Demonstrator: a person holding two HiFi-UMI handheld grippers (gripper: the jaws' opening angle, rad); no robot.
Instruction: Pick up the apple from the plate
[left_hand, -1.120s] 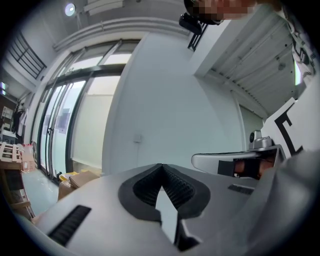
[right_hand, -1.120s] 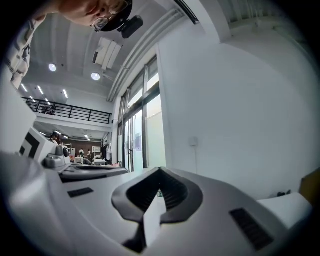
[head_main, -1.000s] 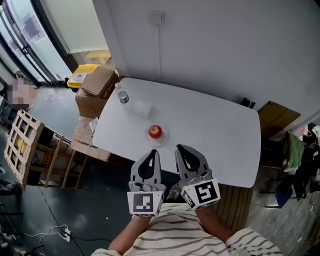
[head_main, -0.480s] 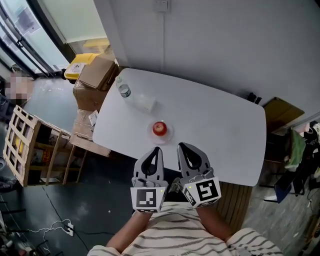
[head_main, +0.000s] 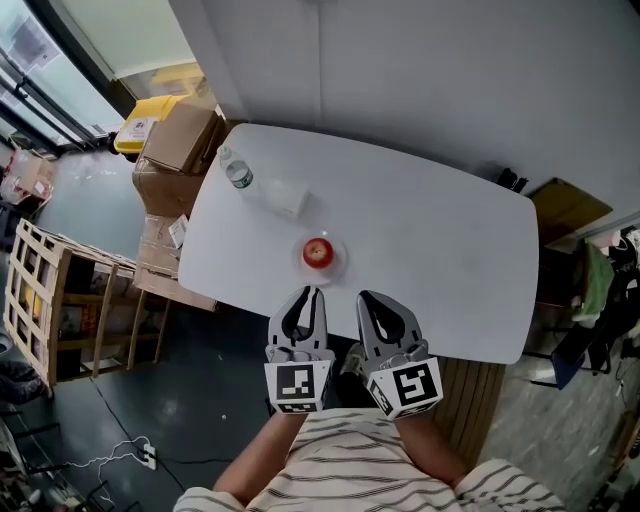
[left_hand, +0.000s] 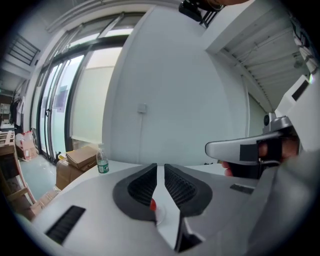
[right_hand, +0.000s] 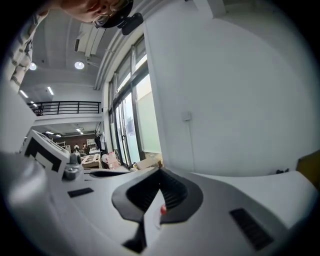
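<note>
Lowered both grippers since a second ago, going by the head view, and brought them nearer the table's front edge. Holding the left gripper (head_main: 310, 293) just short of that edge of the table (head_main: 430, 240), jaws almost together and only starting to open, with nothing between them. Holding the right gripper (head_main: 368, 297) close beside it, jaws shut tip to tip, likewise empty. Pointing both toward the apple (head_main: 317, 251), red, resting on a small clear plate (head_main: 337, 262) near the table's front edge, apart from either gripper. Catching that apple only as a red spot past the jaw tips in each gripper view. Farther out, toward the table's far left corner: a plastic bottle (head_main: 234, 172) standing upright, and between it and the plate a pale see-through item (head_main: 285, 197), possibly a cup on its side, too faint to name. Past the table's left end: stacked cardboard boxes (head_main: 178, 145), something yellow (head_main: 140, 125) behind them, a wooden crate (head_main: 40, 290) on the floor.
</note>
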